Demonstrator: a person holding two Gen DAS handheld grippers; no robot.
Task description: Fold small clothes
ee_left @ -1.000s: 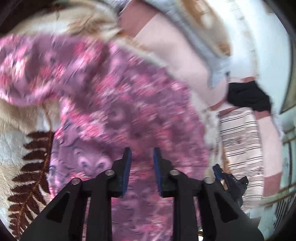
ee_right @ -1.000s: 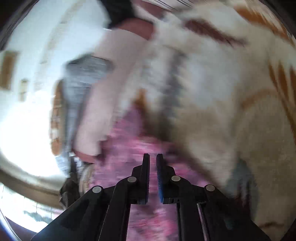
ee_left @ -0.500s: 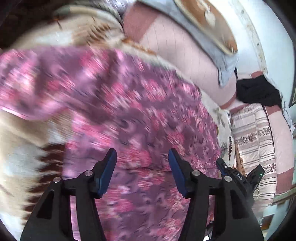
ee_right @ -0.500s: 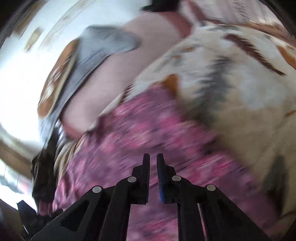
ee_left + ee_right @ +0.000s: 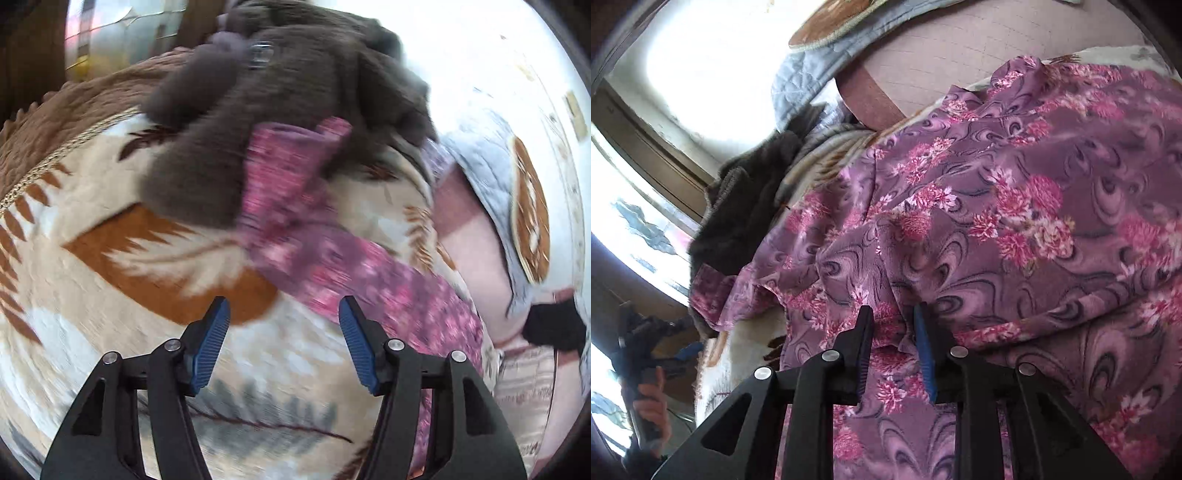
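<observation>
Right wrist view: floral garment (image 5: 1015, 229) spread on blanket (image 5: 738, 354), directly under right tool (image 5: 892, 325); jaws narrow, opening, fabric fold between, not clamped. Left tool (image 5: 284, 325) apart, opening, empty; garment's long axis up-right. Right hand nearer.

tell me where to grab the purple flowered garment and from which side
Probably the sleeve end of the purple flowered garment, from the blanket side: it sticks out as a narrow strip beside the brown garment. The left gripper, jaws opening, is empty.
</observation>
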